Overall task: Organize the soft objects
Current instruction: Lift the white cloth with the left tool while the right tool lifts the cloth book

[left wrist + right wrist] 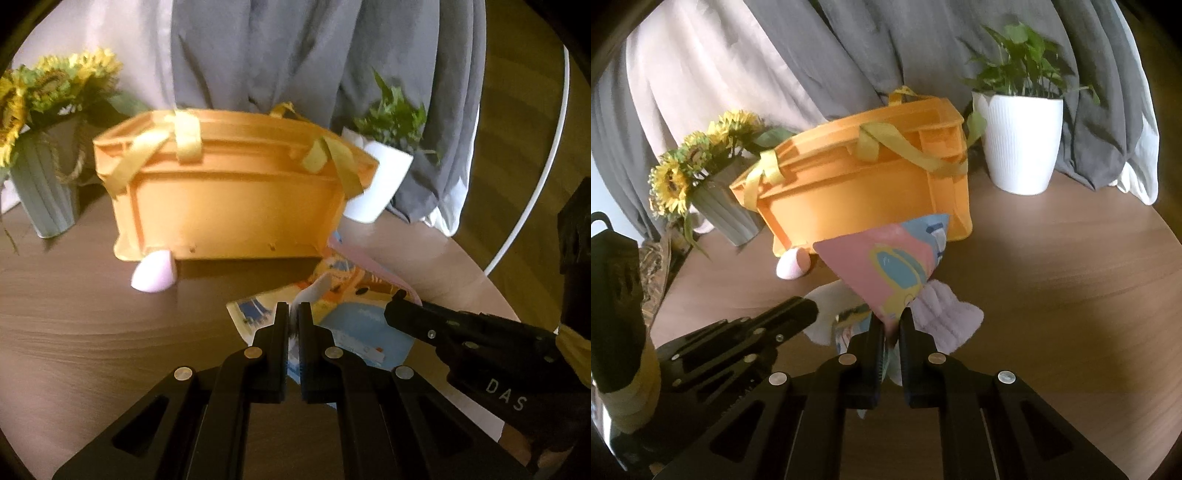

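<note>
Both wrist views looked forward, low and close over the table point(74, 314). Both shared the orange basket point(229, 199), left view facing it squarely, right view obliquely.

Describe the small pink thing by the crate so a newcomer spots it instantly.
Find the big orange crate on the wooden table. At the foot of its front wall, near the corner towards the sunflower vase, lies a pink egg-shaped sponge. It is the only small, smooth, rounded item there.
</note>
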`<action>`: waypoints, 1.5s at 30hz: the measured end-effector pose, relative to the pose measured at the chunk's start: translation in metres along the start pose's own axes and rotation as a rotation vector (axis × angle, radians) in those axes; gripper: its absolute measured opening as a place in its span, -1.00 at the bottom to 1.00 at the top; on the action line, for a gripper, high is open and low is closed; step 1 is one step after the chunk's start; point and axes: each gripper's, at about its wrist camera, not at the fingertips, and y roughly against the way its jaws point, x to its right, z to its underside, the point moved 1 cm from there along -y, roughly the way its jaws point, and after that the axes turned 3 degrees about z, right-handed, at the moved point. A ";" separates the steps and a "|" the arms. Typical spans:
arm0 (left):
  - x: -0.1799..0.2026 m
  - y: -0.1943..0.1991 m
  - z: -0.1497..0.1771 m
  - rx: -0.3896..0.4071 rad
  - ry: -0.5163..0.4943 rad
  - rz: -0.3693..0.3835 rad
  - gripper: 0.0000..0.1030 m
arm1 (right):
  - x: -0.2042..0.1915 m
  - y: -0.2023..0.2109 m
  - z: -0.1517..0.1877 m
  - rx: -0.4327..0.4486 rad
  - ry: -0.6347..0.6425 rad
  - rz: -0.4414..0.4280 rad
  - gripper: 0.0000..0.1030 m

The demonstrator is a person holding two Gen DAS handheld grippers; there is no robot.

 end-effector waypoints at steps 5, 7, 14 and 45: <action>-0.002 0.018 -0.009 0.043 0.015 -0.019 -0.89 | -0.003 0.011 -0.007 0.031 0.007 -0.008 -0.82; -0.001 0.024 -0.012 0.060 0.021 -0.025 -0.89 | -0.005 0.016 -0.010 0.044 0.009 -0.009 -0.82; 0.001 0.040 -0.019 0.094 0.030 -0.014 -0.93 | -0.010 0.032 -0.020 0.093 0.018 -0.014 -0.85; 0.011 0.121 -0.073 0.341 -0.003 -0.048 -0.93 | -0.042 0.096 -0.062 0.298 0.031 -0.010 -0.91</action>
